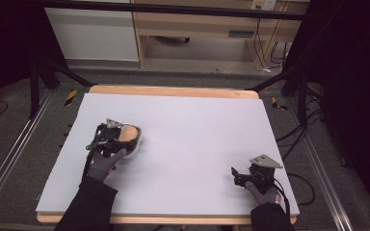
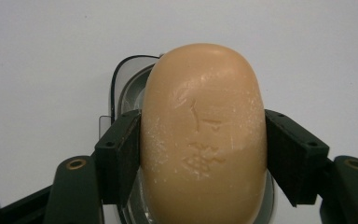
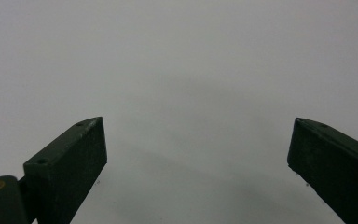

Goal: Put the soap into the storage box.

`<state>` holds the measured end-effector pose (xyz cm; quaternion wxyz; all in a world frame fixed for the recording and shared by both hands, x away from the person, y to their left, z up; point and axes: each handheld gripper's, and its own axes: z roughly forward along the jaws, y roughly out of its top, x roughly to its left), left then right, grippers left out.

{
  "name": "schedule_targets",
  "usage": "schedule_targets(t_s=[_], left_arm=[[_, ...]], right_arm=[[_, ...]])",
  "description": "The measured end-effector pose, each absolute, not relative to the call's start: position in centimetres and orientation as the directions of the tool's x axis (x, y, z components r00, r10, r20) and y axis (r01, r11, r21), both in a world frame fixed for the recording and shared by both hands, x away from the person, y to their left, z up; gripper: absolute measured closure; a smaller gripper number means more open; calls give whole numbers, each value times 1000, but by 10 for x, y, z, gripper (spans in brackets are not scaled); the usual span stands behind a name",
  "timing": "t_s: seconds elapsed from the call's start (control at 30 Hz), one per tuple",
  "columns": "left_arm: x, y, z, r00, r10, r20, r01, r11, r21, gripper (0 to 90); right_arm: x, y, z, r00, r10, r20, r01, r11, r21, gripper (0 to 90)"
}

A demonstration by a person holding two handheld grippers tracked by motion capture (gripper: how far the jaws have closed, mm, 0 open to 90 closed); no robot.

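A tan oval soap bar (image 2: 204, 135) with a stamped mark fills the left gripper view, and my left gripper (image 2: 204, 154) is shut on it, one black pad pressed on each long side. Under the bar lies a clear soap dish (image 2: 129, 91) with a dark rim, mostly hidden. From above, the soap bar (image 1: 129, 132) and left gripper (image 1: 120, 137) sit at the left of the white table (image 1: 192, 144). My right gripper (image 1: 234, 175) rests at the front right, open, and the right gripper (image 3: 198, 154) has only bare white surface between its jaws.
The white table top ends on a wooden edge (image 1: 173, 90) at the back. Black frame legs (image 1: 298, 91) and cables stand on the floor to either side. A wooden desk (image 1: 207, 24) is behind the table.
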<state>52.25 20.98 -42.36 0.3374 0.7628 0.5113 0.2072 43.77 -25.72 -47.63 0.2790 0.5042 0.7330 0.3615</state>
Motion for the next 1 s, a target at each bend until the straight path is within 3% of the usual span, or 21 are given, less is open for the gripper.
schedule_targets(t_s=[1.0], left_arm=[[525, 210, -429, 388, 921, -30, 646, -249, 721, 313]], right_arm=[[438, -257, -476, -337, 940, -50, 538, 235, 810, 48]])
